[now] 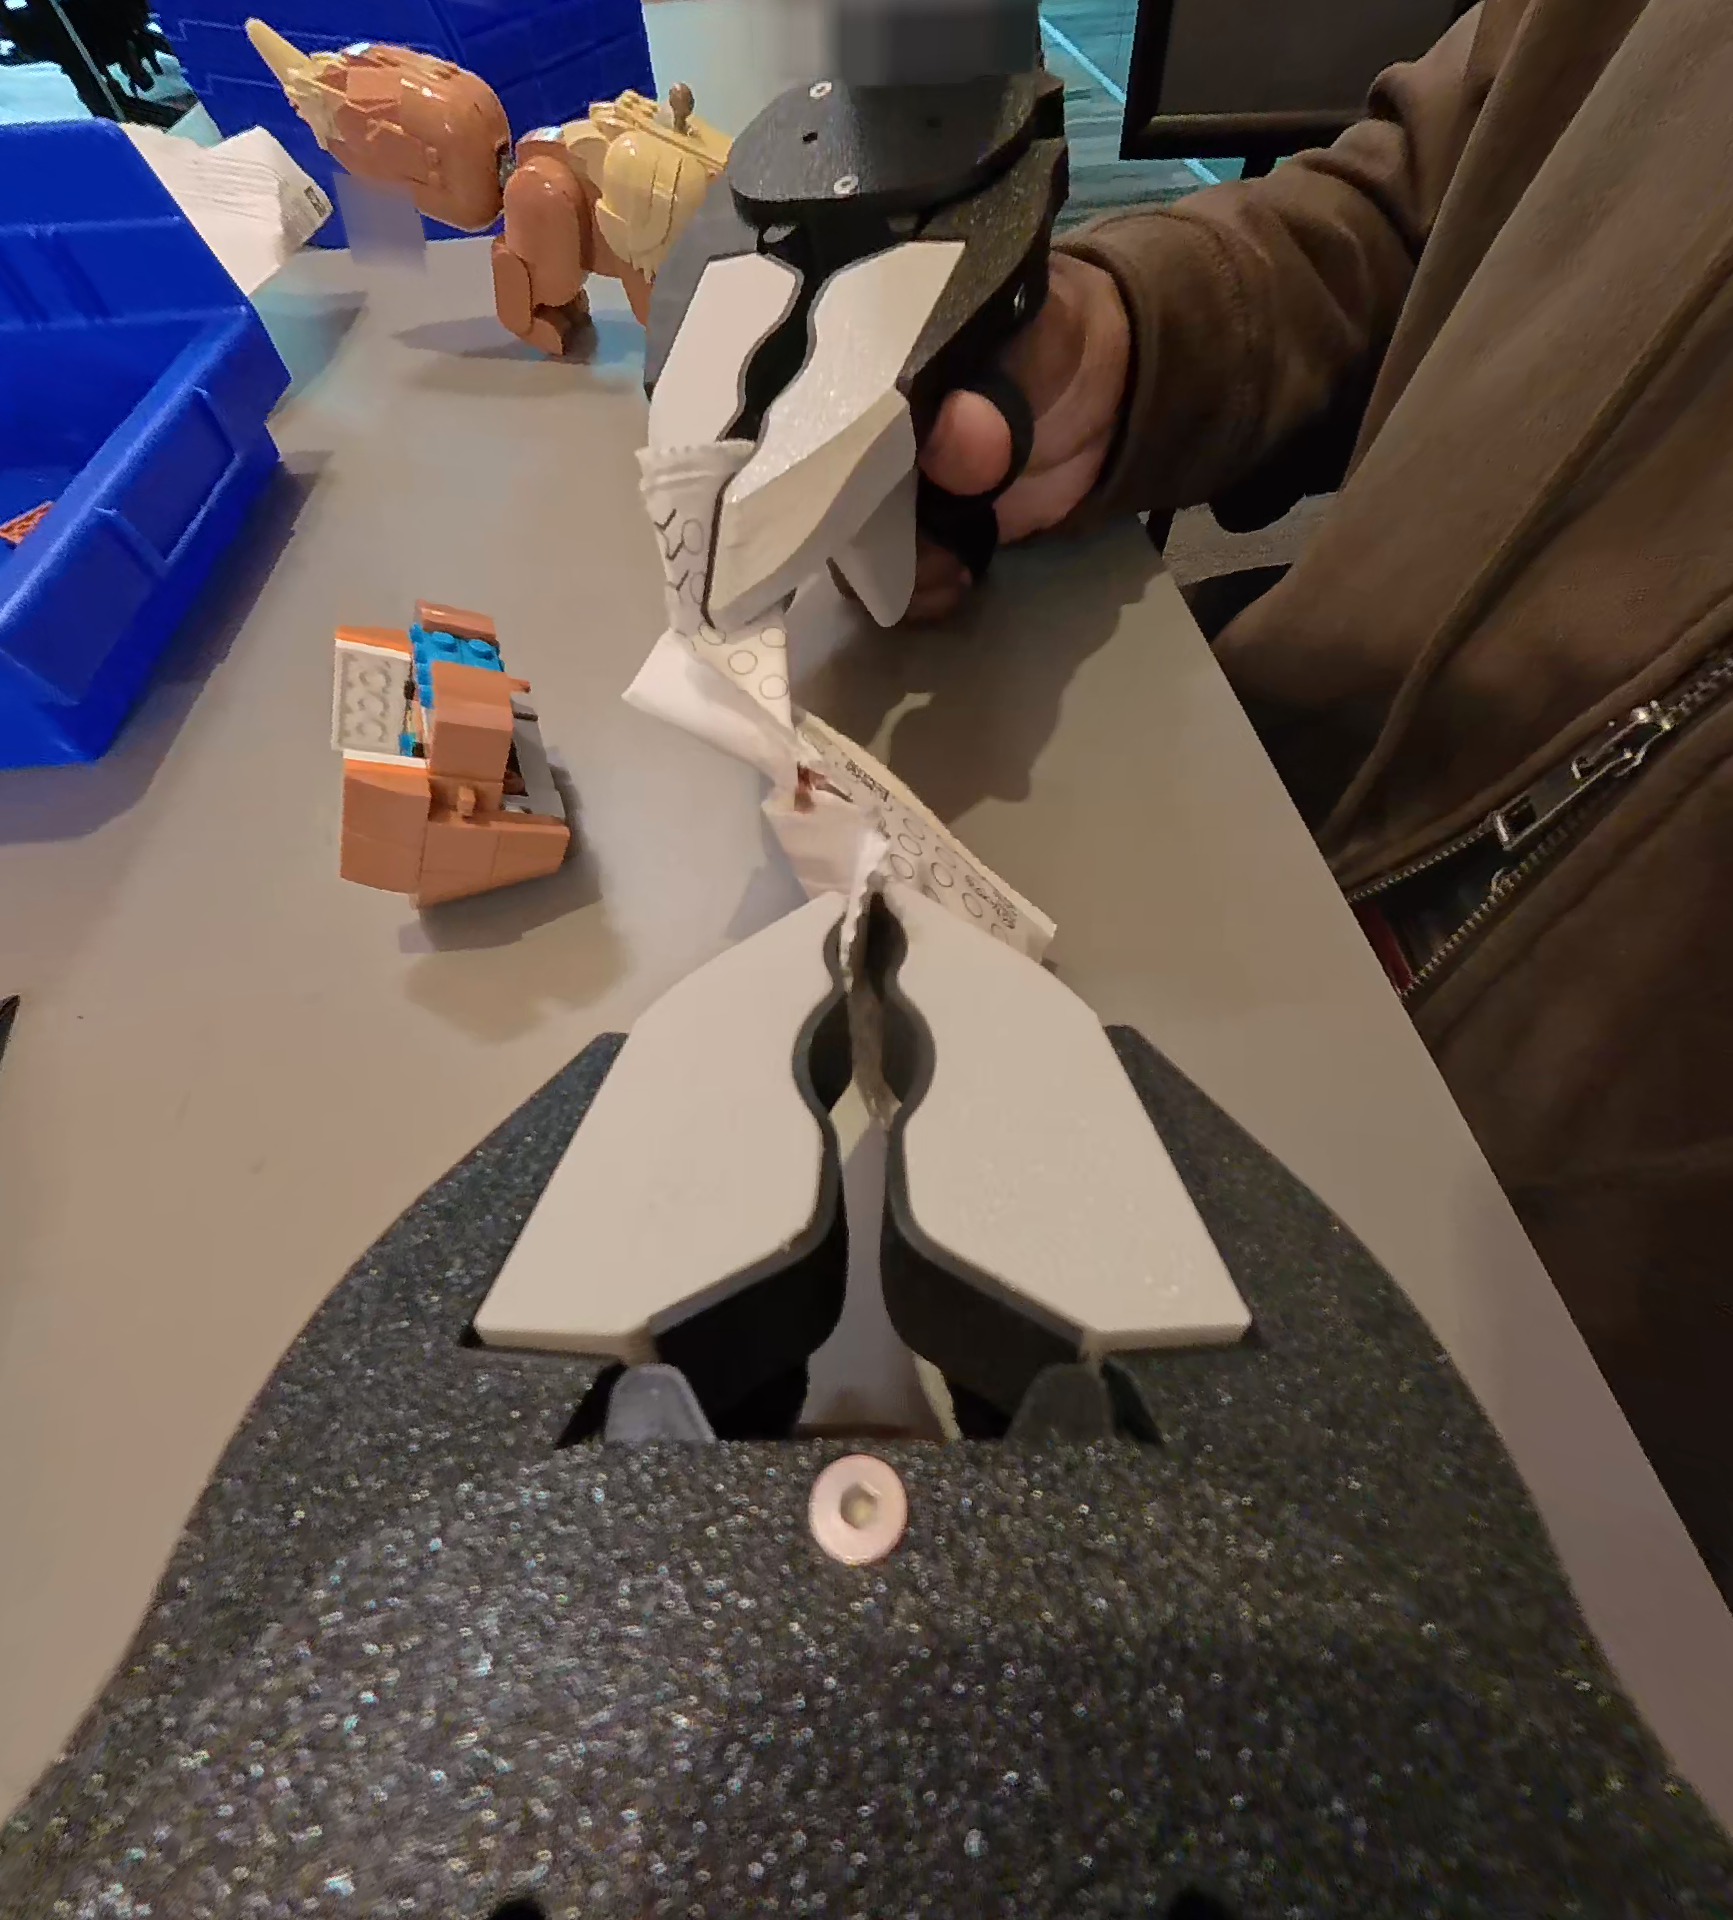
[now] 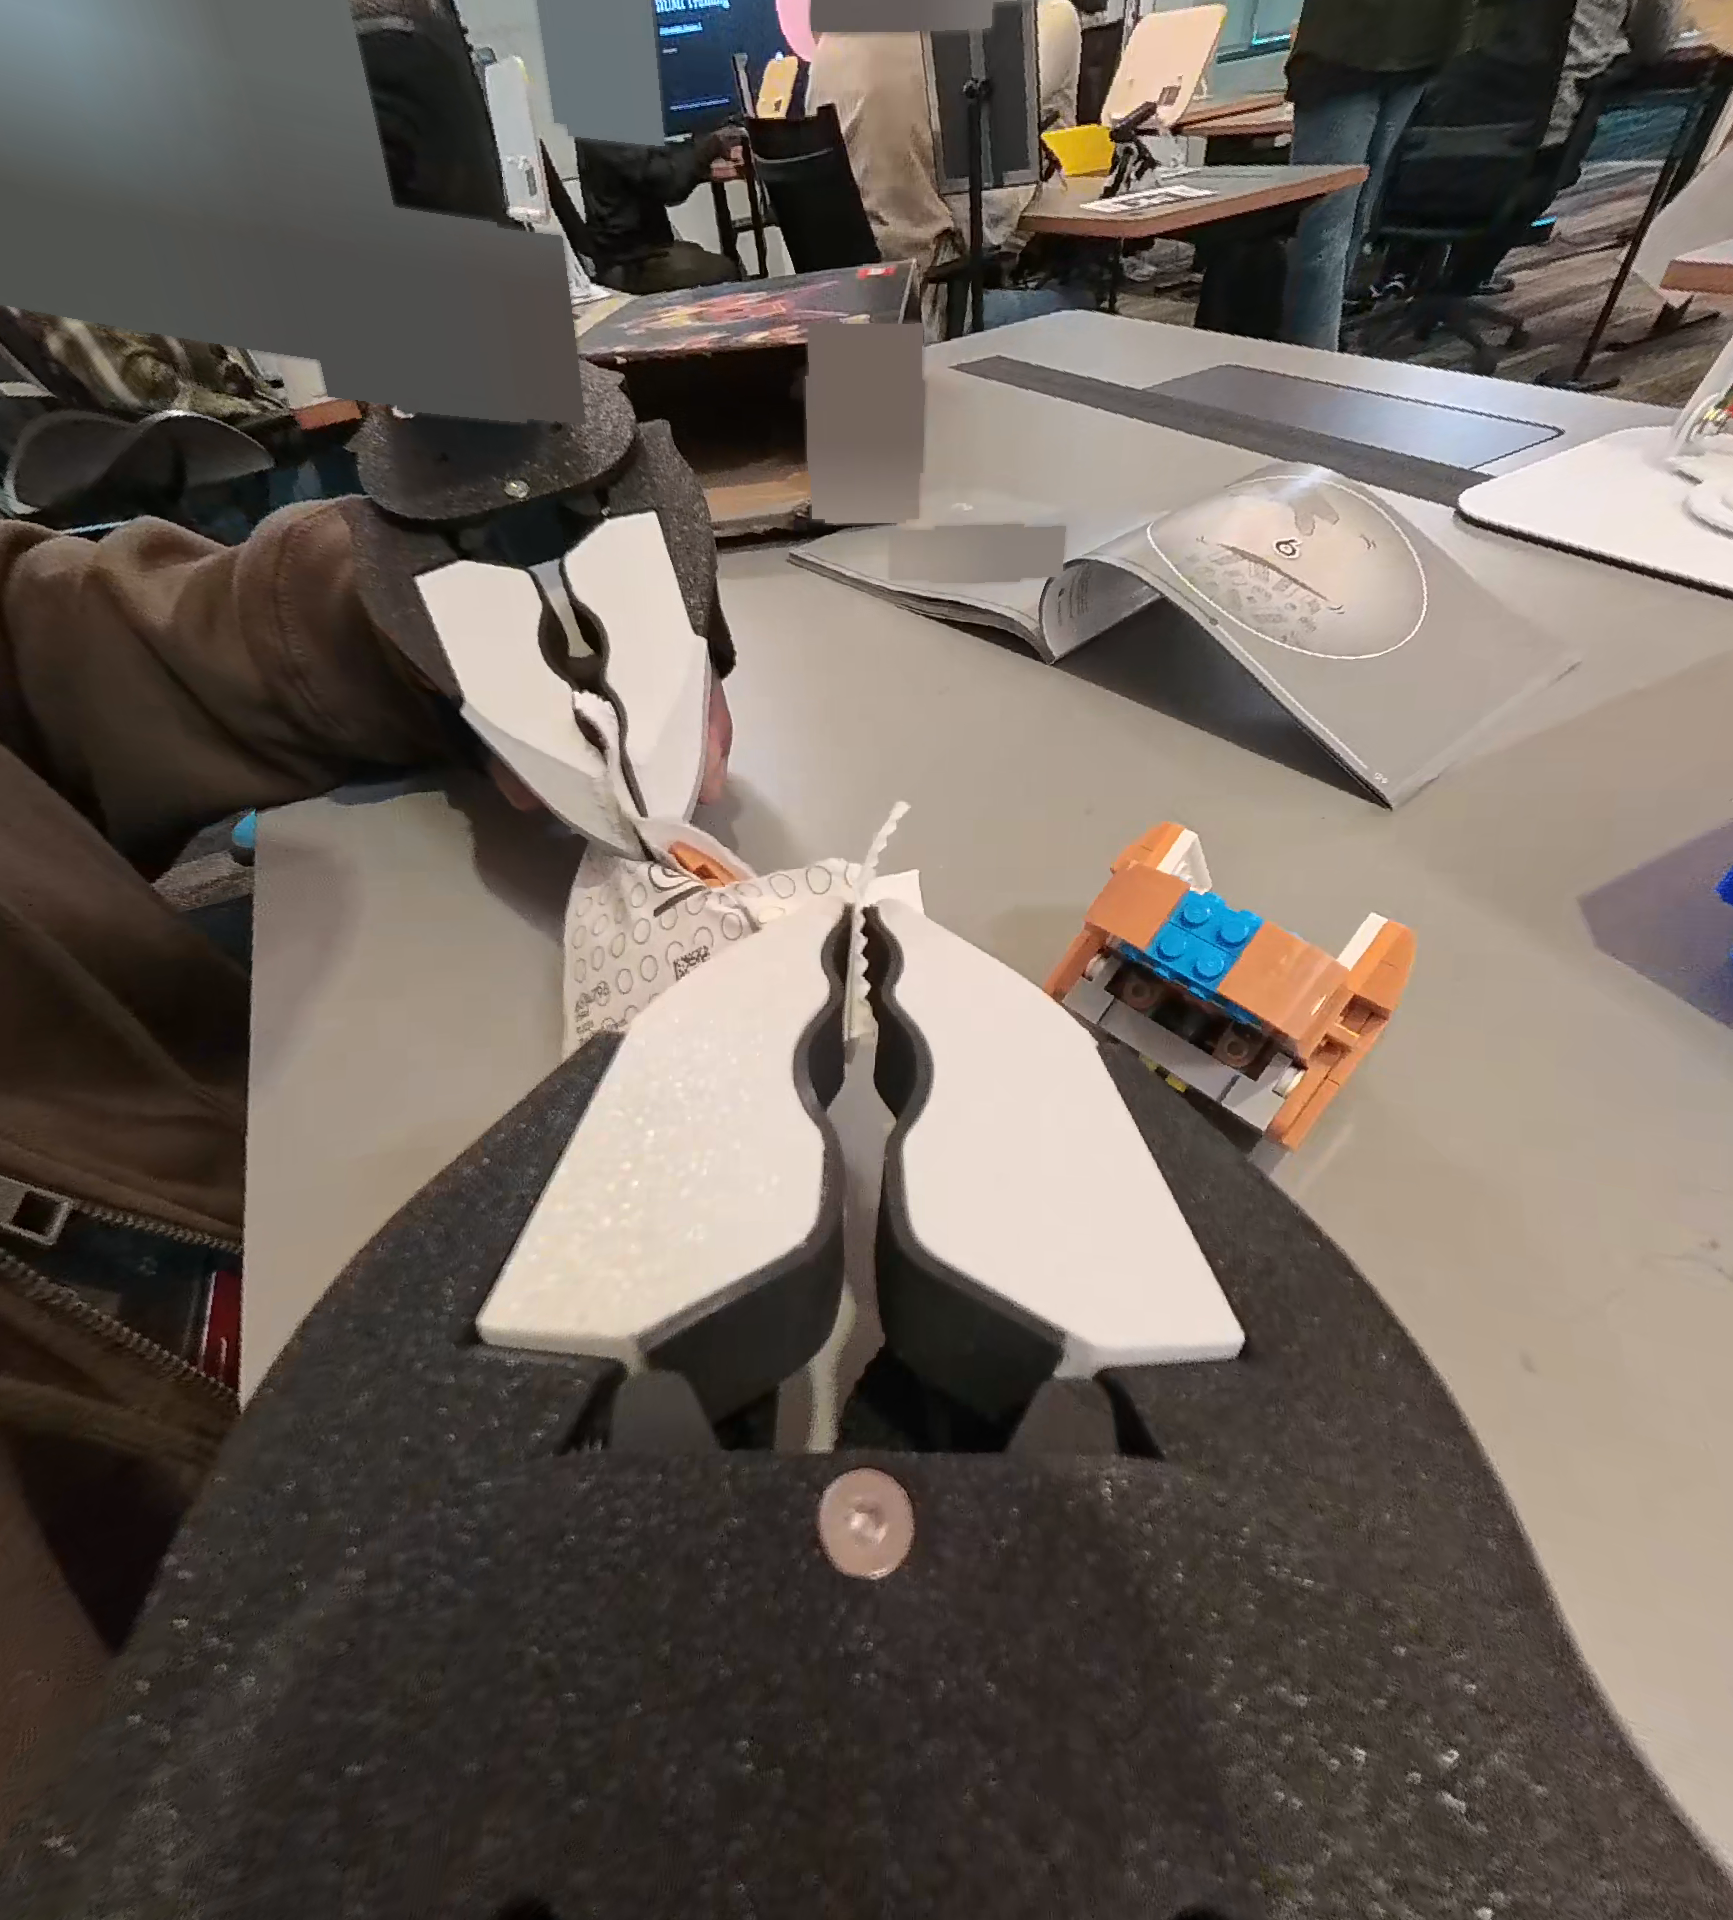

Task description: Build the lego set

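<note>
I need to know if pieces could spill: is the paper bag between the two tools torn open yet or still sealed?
Torn open: the paper bag shows a ragged rip between the left tool and right tool, and an orange piece shows through the gap in the right wrist view.

Paper bag [image 1: 737,717] stretched between two grippers above the surface [image 1: 218,1143].

Left gripper [image 1: 867,914] clamped on the near end, right gripper [image 1: 727,561] on the far end, close to the surface edge beside a person's jacket [image 1: 1568,623]. Left of the bag, a partly built lego block [image 1: 436,758] on the surface. Farther left, a bin [image 1: 83,436] with loose pieces inside. Behind, a finished lego animal [image 1: 529,187]. In the right wrist view, an open booklet [image 2: 1257,613] beyond the block.
</note>
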The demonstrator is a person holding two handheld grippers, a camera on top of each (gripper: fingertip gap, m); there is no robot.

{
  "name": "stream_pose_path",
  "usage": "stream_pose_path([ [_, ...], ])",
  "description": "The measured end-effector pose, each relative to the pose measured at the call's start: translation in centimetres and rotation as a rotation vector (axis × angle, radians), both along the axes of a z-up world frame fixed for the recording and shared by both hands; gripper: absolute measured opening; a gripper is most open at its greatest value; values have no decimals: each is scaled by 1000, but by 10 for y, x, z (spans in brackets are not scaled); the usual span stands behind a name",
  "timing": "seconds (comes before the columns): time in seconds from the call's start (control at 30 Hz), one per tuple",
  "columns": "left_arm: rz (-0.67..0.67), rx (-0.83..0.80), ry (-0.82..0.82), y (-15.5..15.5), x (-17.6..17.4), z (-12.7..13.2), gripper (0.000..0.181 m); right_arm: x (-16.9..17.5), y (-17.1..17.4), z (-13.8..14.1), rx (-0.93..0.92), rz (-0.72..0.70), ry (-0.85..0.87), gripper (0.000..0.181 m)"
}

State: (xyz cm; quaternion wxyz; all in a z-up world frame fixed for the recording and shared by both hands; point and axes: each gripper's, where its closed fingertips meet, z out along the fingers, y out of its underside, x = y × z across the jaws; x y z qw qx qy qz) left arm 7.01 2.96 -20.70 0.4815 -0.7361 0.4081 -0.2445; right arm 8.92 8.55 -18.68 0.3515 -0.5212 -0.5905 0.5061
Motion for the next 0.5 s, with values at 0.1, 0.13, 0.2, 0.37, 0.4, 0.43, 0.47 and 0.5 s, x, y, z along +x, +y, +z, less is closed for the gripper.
stream_pose_path([
  [0.1, -1, 4, 5, 0, 0, 0, 1, 0, 0, 0, -2, -2, 1, 0],
  [0.13, 5, 9, 3, 1, 0, 0, 1, 0, 1, 1, -1, -7, 6, 0],
  [0.2, 23, 7, -5, 4, -1, 0, 1, 0, 2, 4, 14, -11, 35, 0],
  [0.37, 95, 22, -58, 16, -6, 4, 0, 1, 11, 20, -40, -45, 118, 10],
  [0.4, 114, 22, -81, 19, -8, 6, 0, 2, 15, 24, -57, -60, 132, 19],
  [0.43, 138, 21, -114, 22, -10, 9, 0, 4, 19, 28, -69, -74, 143, 25],
  [0.47, 161, 22, -152, 26, -13, 13, 0, 7, 22, 31, -77, -86, 150, 30],
  [0.5, 178, 19, -190, 28, -15, 17, 0, 9, 25, 33, -81, -92, 150, 32],
])
